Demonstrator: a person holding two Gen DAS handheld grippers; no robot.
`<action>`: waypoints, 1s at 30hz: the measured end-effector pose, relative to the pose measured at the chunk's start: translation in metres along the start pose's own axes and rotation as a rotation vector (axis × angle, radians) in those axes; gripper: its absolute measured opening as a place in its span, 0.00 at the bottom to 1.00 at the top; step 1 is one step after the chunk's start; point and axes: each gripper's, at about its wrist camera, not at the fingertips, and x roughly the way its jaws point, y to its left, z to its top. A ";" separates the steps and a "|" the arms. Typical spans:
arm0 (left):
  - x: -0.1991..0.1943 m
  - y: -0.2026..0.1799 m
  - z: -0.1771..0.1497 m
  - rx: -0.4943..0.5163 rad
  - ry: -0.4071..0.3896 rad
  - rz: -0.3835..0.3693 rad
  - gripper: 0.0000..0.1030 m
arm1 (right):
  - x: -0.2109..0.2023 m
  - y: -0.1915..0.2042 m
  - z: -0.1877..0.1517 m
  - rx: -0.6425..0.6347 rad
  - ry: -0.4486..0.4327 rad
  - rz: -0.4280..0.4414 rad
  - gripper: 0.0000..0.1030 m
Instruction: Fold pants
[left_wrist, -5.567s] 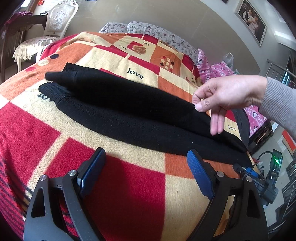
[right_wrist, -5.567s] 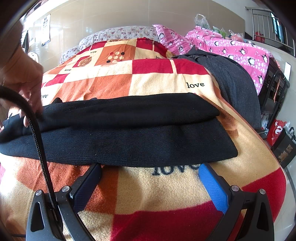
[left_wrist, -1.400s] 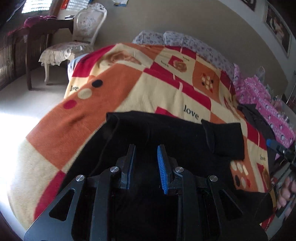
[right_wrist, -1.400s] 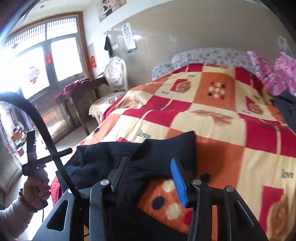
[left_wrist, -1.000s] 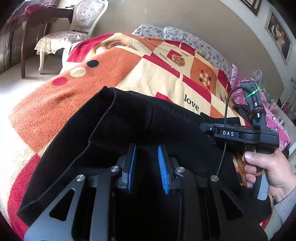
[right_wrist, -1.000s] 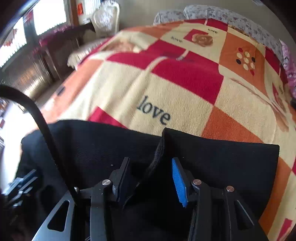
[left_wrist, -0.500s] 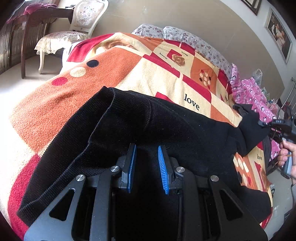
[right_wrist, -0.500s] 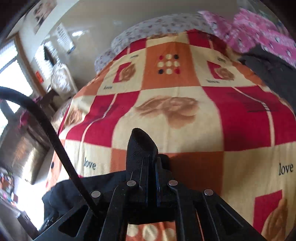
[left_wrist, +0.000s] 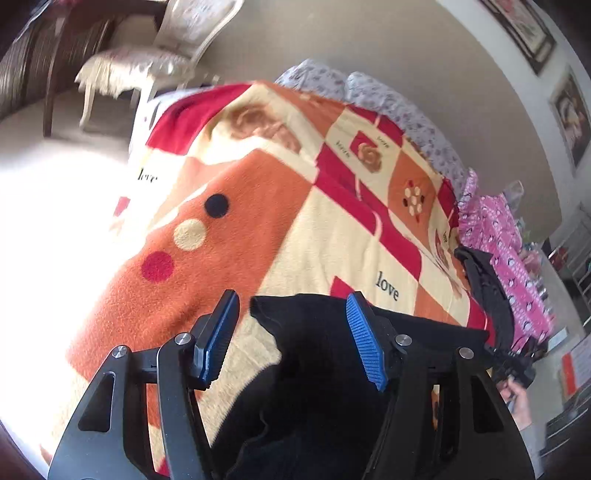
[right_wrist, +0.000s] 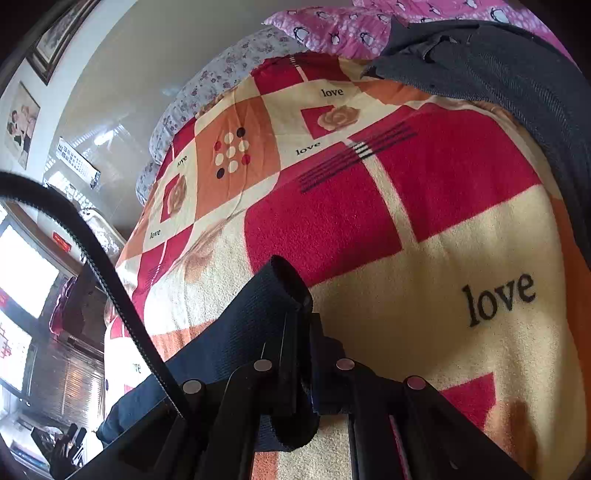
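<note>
The black knit pants (left_wrist: 317, 369) lie on the patchwork blanket (left_wrist: 258, 236) at the near edge of the bed. My left gripper (left_wrist: 291, 339) is open, its blue pads on either side of the pants' near end and not touching the cloth. My right gripper (right_wrist: 301, 332) is shut on a corner of the black pants (right_wrist: 258, 317), which stands up as a folded flap between the jaws. The right gripper's handle and the hand that holds it (left_wrist: 517, 391) show at the far right of the left wrist view.
A dark grey garment (right_wrist: 517, 85) lies on the bed's right side next to a pink penguin quilt (left_wrist: 506, 236). Floral pillows (left_wrist: 406, 110) line the head of the bed. A white chair (left_wrist: 155, 55) stands left of the bed. A black cable (right_wrist: 103, 280) crosses the right wrist view.
My left gripper has opened, let go of the pants and drawn back so its jaws now straddle the pants' end. My right gripper stays shut on the pants corner and has moved lower over the blanket.
</note>
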 end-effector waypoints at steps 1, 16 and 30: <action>0.011 0.013 0.011 -0.066 0.037 0.004 0.58 | 0.001 -0.001 -0.001 -0.001 0.003 0.005 0.04; 0.080 0.036 0.013 -0.305 0.487 -0.182 0.58 | 0.009 -0.001 -0.009 -0.077 0.042 -0.021 0.04; 0.096 -0.022 0.034 0.048 0.378 -0.052 0.04 | -0.016 -0.008 -0.006 -0.017 0.013 0.046 0.04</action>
